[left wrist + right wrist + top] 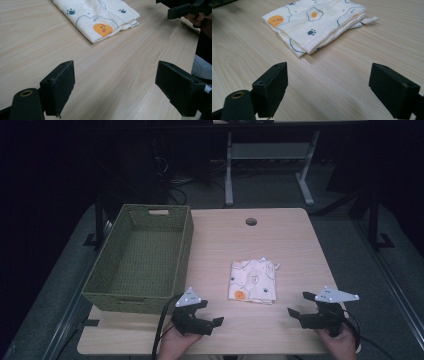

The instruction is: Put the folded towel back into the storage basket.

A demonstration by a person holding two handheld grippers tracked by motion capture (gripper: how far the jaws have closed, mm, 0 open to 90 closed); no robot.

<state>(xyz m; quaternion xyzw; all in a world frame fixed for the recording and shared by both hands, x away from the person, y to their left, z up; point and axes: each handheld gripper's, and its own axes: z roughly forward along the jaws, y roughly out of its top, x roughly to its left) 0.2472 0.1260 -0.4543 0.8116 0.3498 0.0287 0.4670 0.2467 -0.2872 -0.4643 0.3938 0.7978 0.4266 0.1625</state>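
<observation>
the folded cloth point(252, 280), white with paw prints, a fried egg and an orange face printed on it, lies flat on the wooden table point(280, 240) between and just beyond the two grippers. the left gripper point(207, 320) and right gripper point(299, 306) sit at the near edge, each in a hand, jaws spread wide and pinching nothing. farther left stands a green woven basket point(142, 260).

Dim room, grey floor point(45, 295)

Cream cloth point(252, 280) with orange faces, navy paw prints, olive-green woven basket point(141, 258), pale wood-grain table point(280, 240)
</observation>
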